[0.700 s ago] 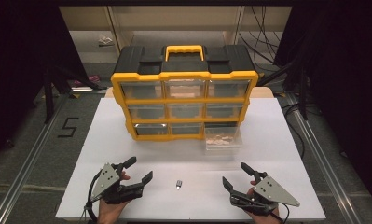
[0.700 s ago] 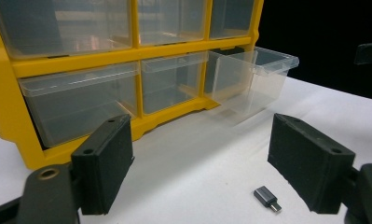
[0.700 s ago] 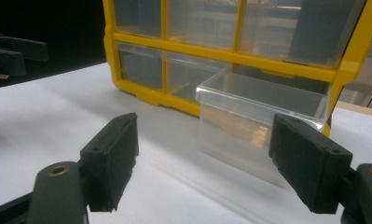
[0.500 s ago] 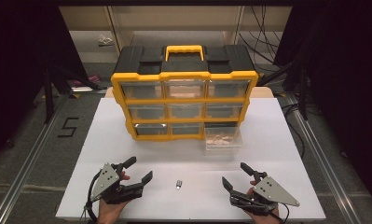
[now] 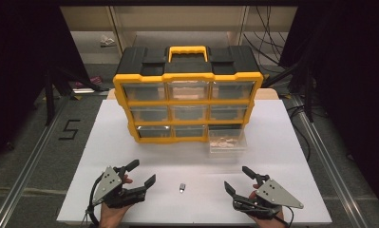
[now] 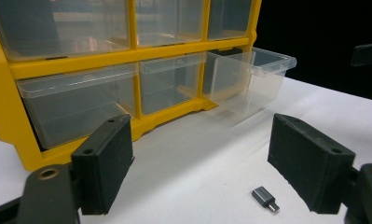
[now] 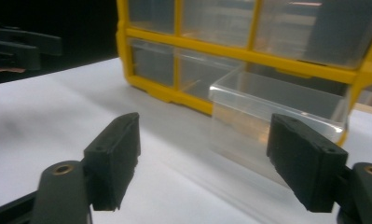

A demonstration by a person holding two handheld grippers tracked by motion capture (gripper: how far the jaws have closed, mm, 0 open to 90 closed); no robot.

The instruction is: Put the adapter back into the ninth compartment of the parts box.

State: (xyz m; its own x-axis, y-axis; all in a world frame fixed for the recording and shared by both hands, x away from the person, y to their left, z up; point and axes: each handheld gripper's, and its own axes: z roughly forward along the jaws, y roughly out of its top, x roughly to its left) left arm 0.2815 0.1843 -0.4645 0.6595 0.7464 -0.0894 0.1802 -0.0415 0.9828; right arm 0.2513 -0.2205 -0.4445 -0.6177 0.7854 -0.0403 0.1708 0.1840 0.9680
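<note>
A yellow and black organizer (image 5: 187,90) with clear drawers stands at the back of the white table (image 5: 282,142). Its bottom right drawer (image 5: 227,140) is pulled out, seen close in the left gripper view (image 6: 251,79) and the right gripper view (image 7: 272,119). A small grey adapter (image 5: 182,187) lies on the table between my hands, and low in the left gripper view (image 6: 265,198). My left gripper (image 5: 143,173) rests at the front left, open and empty. At the front right my right gripper (image 5: 238,179) is open too, with nothing between its jaws.
Shelving and cables sit behind the table. Dark floor with a metal rail (image 5: 30,161) runs along the left side, another rail along the right. The table's front edge lies just under my hands.
</note>
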